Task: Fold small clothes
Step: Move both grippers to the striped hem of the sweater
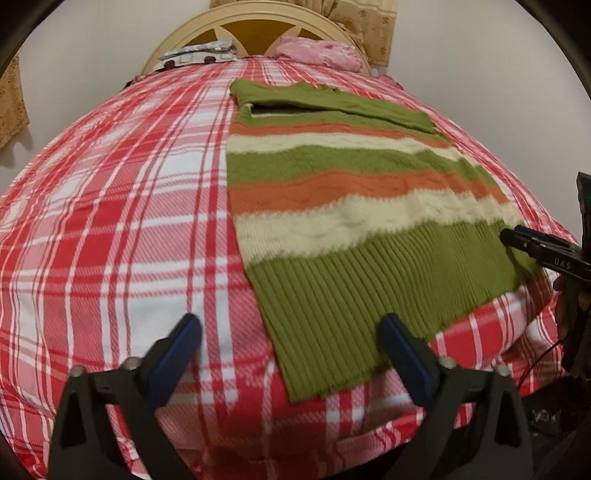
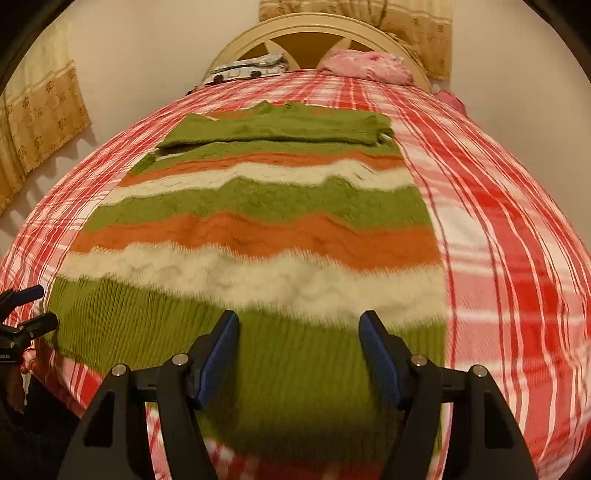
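Observation:
A striped knit sweater [image 1: 343, 206], green, orange and cream, lies flat on the red plaid bed, its sleeves folded across the chest; it also shows in the right wrist view [image 2: 258, 229]. My left gripper [image 1: 290, 334] is open and empty, hovering above the sweater's near left hem corner. My right gripper [image 2: 299, 328] is open and empty, above the green ribbed hem near its right side. In the left wrist view the right gripper [image 1: 517, 236] shows at the sweater's right hem edge. In the right wrist view the left gripper [image 2: 33, 310] shows at the left hem corner.
The red and white plaid bedspread [image 1: 110, 221] covers the whole bed. A cream headboard [image 1: 258, 18] stands at the far end, with a patterned pillow [image 1: 199, 53] and a pink cloth [image 1: 321, 51]. Gold curtains [image 2: 40, 110] hang on the left wall.

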Available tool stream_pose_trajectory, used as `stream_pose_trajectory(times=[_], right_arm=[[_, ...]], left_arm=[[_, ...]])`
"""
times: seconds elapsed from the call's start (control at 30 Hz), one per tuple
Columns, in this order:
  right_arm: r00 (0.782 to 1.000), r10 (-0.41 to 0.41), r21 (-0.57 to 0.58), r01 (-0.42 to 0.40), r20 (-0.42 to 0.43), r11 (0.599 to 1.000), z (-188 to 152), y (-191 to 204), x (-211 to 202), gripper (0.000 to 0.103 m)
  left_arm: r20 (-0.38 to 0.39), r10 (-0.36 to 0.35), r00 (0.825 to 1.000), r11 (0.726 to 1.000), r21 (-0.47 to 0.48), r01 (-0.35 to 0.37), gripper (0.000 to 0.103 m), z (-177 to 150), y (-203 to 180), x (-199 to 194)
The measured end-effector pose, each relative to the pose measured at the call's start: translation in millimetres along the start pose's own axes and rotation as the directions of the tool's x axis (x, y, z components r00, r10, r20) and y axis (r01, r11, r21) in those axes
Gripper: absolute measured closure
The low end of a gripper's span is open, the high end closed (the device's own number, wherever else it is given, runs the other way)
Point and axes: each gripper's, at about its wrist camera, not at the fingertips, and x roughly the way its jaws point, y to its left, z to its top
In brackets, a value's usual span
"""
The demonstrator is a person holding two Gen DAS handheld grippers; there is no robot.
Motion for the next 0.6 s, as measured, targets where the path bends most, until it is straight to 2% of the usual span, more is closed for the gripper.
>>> stream_pose_trajectory(times=[0.13, 0.2, 0.27, 0.4, 0.5, 0.53, 0.57, 0.6], right_arm=[[1.000, -0.006, 0.036, 0.005, 0.029, 0.999, -16, -3, -10, 0.034], [0.999, -0.020, 0.021, 0.020, 0.034, 1.000, -18, -3, -13, 0.034], [0.997, -0.051, 0.014, 0.051, 0.055, 0.999, -17, -4, -19, 0.034], [0.995, -0.050, 0.073, 0.044, 0.089, 0.996, -13, -19, -31, 0.034], [0.993, -0.091, 0.084, 0.085, 0.071, 0.993, -13, -27, -34, 0.034], [0.993, -0.098, 0.092, 0.091, 0.068, 0.992, -14, -32, -35, 0.034], [0.993, -0.095, 0.107, 0.088, 0.068, 0.990, -15, -38, -38, 0.034], [0.994, -0.086, 0.127, 0.077, 0.066, 0.989, -16, -44, -40, 0.034]], left_arm=[[-0.045, -0.081, 0.996, 0.996, -0.030, 0.080, 0.027, -7, 0, 1], [-0.045, -0.117, 0.992, 0.992, -0.049, 0.115, 0.032, -9, 2, -2], [-0.043, -0.146, 0.988, 0.988, -0.057, 0.144, 0.042, -11, 3, -5], [-0.033, -0.140, 0.990, 0.989, -0.052, 0.139, 0.050, -12, 0, -6], [-0.015, -0.138, 0.990, 0.990, -0.043, 0.137, 0.059, -10, -2, -7], [-0.006, -0.149, 0.989, 0.988, -0.040, 0.148, 0.067, -10, -3, -9], [-0.003, -0.174, 0.985, 0.984, -0.039, 0.173, 0.081, -10, -2, -9], [-0.003, -0.184, 0.983, 0.982, -0.037, 0.184, 0.082, -9, -2, -8]])
